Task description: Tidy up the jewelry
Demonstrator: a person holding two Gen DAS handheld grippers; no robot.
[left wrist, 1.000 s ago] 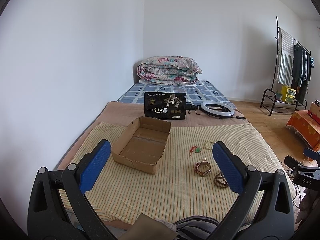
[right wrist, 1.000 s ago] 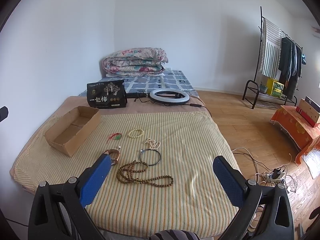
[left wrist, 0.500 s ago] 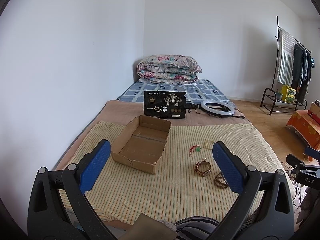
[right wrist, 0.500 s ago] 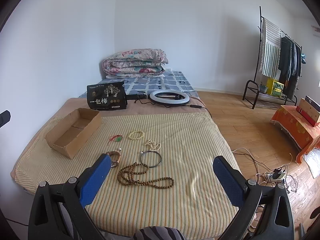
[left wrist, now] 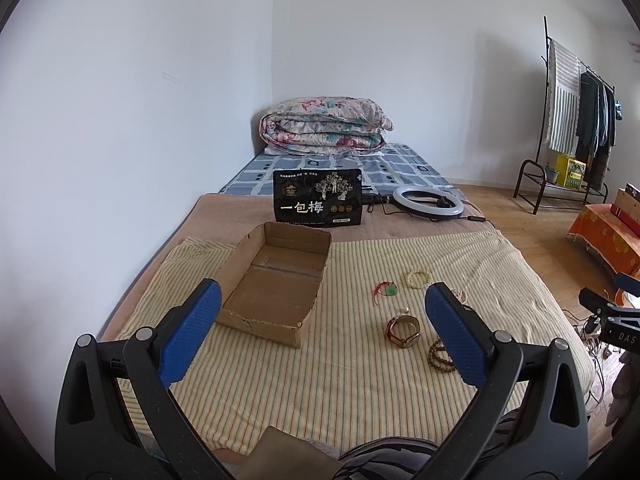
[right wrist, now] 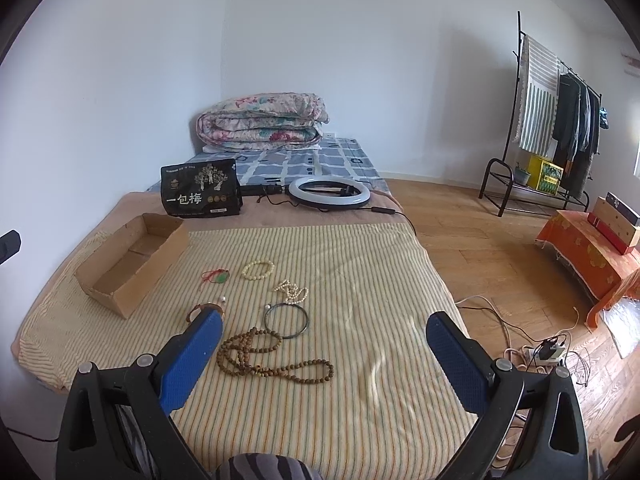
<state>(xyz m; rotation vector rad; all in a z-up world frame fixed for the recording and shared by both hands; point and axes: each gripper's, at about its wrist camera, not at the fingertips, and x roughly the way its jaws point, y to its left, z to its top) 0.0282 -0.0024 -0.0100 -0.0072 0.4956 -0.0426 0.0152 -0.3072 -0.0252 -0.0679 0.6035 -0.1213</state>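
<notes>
An empty cardboard box (left wrist: 276,280) (right wrist: 132,258) lies on the striped mat (right wrist: 360,264), left of the jewelry. Beside it lie a red cord with a green pendant (right wrist: 216,277), a cream bead bracelet (right wrist: 258,270), a pearl string (right wrist: 292,292), a dark bangle (right wrist: 287,321), a long brown bead necklace (right wrist: 272,356) and a brown bracelet (left wrist: 403,331). My left gripper (left wrist: 320,332) hangs open above the mat's near edge, holding nothing. My right gripper (right wrist: 322,354) is open over the bead necklace, well above it.
A black printed bag (left wrist: 318,198) and a ring light (left wrist: 428,202) sit behind the mat, a folded quilt (left wrist: 324,126) further back. A clothes rack (right wrist: 552,120), an orange-covered stand (right wrist: 588,252) and floor cables (right wrist: 540,348) are to the right. A striped knee (right wrist: 264,467) shows below.
Both views have shifted slightly; the mat and jewelry sit a little lower and nearer in the right wrist view. Nothing was picked up and both grippers stay open.
</notes>
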